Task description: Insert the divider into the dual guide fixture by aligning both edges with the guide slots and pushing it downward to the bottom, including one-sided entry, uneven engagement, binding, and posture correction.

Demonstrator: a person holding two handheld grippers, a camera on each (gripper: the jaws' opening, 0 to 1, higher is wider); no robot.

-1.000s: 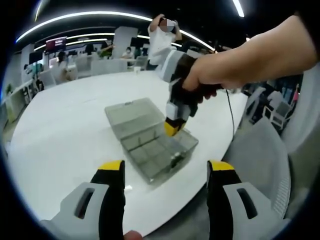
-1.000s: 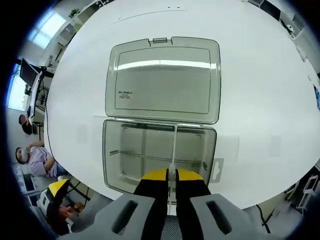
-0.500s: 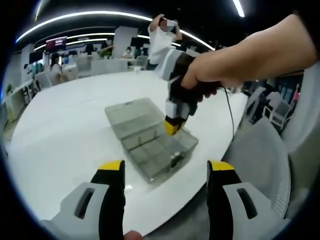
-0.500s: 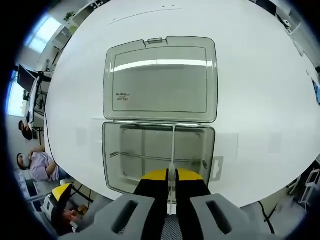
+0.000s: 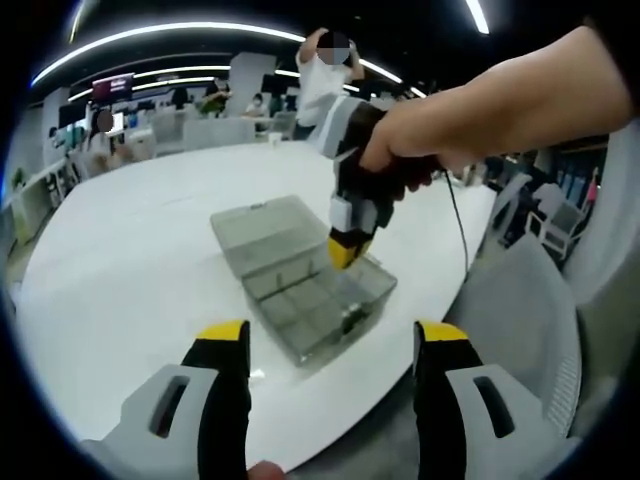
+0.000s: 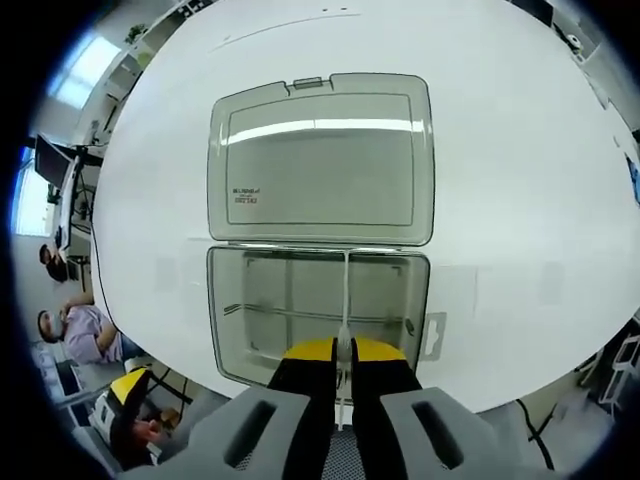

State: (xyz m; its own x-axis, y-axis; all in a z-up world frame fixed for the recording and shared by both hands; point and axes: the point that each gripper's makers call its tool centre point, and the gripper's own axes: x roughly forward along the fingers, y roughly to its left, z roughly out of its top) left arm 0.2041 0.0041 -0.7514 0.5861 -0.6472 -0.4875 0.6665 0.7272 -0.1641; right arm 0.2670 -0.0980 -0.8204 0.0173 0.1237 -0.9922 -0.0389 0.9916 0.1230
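A clear grey plastic box lies open on the white table, its lid folded flat behind it. A thin clear divider stands on edge across the box's tray, and my right gripper is shut on its near end. In the left gripper view the same box sits mid-table with the right gripper held by a hand pointing down into it. My left gripper hangs open near the table's edge, short of the box, with nothing between its jaws.
A small clear tab lies on the table right of the box. Grey chairs stand by the table edge. People sit at desks in the far room, and one person stands beyond the table.
The right gripper with the divider has shifted only slightly over the box. The left gripper has stayed still and open.
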